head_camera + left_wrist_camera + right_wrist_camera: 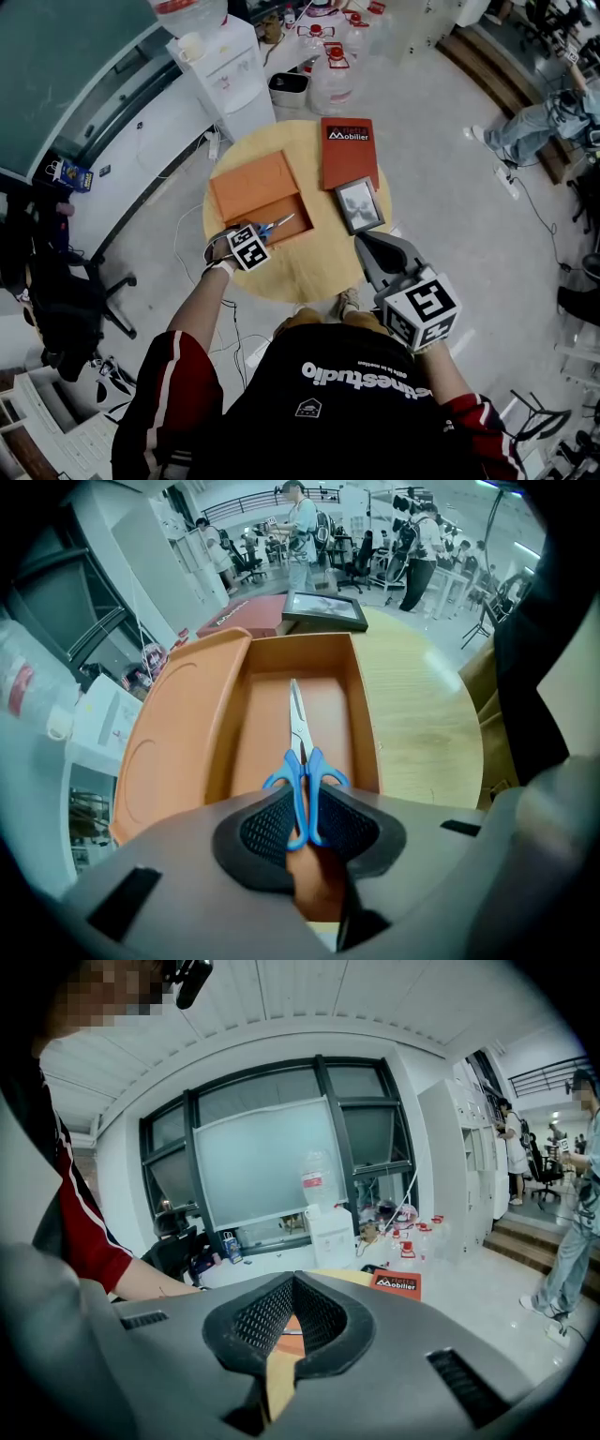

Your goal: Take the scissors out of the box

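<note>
The scissors [296, 714] have blue handles and lie lengthwise in the open orange box [361, 714], blades pointing away. My left gripper [305, 803] points steeply down into the box, its black pads pressed against both handle loops. In the head view the scissors [279, 223] lie in the box [302, 208] on the round wooden table [309, 272], with the left gripper [262, 234] at their handle end. My right gripper [361, 242] hovers over the table's near right edge, away from the box. Its jaws [292, 1281] meet at the tips with nothing between them.
The box's orange lid [253, 183] lies open to the left of the box. A red book [349, 150] and a framed picture [359, 204] lie on the table's right half. A water dispenser [225, 75] and several water jugs stand beyond the table.
</note>
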Action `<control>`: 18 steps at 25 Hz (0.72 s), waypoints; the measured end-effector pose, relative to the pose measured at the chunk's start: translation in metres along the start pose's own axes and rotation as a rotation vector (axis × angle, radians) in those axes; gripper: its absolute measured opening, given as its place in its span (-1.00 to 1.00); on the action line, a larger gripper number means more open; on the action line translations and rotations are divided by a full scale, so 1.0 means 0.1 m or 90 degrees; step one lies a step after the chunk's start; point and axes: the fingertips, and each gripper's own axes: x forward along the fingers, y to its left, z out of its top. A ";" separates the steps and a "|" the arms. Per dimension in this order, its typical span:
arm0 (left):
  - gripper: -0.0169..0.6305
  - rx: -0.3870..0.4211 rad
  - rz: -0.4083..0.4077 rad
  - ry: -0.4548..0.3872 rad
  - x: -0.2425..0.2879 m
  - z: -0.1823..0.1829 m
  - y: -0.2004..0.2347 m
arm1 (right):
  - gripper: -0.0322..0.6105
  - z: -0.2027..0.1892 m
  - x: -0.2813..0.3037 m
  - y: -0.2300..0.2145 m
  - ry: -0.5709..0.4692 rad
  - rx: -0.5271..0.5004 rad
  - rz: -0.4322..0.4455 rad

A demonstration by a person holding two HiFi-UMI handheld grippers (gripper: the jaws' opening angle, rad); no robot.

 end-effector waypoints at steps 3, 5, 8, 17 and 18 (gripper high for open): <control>-0.66 -0.009 0.013 -0.019 -0.10 0.01 0.01 | -0.81 0.01 0.03 0.06 -0.001 -0.007 0.007; -0.66 -0.020 0.024 -0.039 -0.16 0.04 0.02 | -0.81 0.01 0.04 0.09 -0.001 -0.009 0.008; -0.65 -0.043 0.041 -0.073 -0.27 0.08 0.05 | -0.81 0.03 0.05 0.15 -0.003 -0.014 0.013; -0.65 -0.089 0.041 -0.174 -0.64 0.25 0.03 | -0.81 0.14 0.04 0.21 -0.020 -0.020 0.005; -0.65 -0.093 0.044 -0.183 -0.68 0.27 0.03 | -0.81 0.16 0.03 0.21 -0.024 -0.019 0.003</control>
